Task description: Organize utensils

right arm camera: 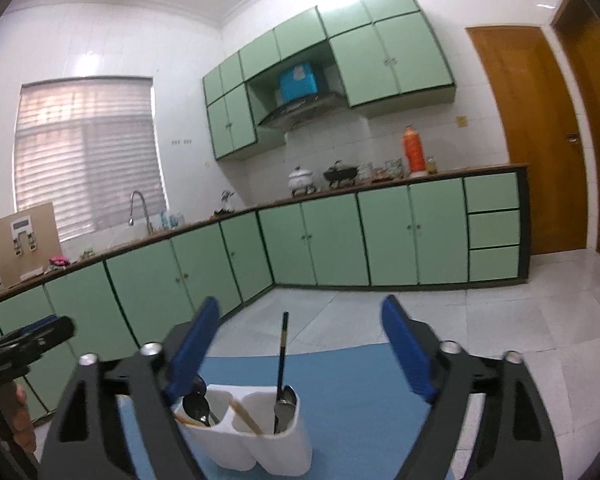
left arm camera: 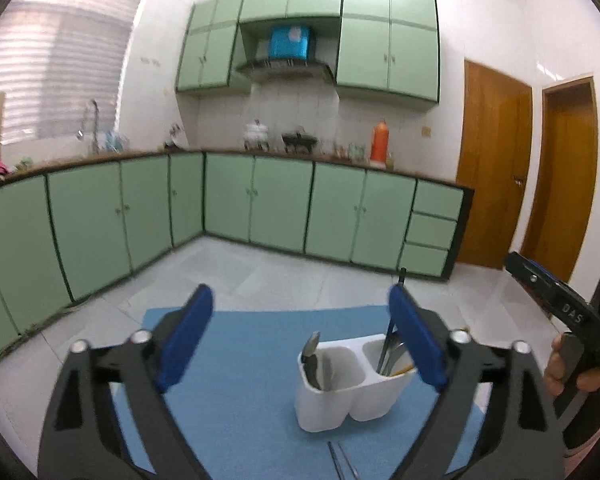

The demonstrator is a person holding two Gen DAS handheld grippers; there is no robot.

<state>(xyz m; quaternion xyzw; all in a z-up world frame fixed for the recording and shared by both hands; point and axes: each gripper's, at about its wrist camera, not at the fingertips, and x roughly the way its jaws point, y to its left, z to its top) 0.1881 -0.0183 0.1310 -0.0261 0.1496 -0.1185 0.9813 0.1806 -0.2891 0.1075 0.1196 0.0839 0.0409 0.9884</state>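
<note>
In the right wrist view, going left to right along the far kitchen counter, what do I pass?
Cardboard box → faucet → white lidded pot → black wok → orange bottle.

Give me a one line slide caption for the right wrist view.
Open right tongs hover above a white two-compartment utensil holder on a blue mat.
</note>
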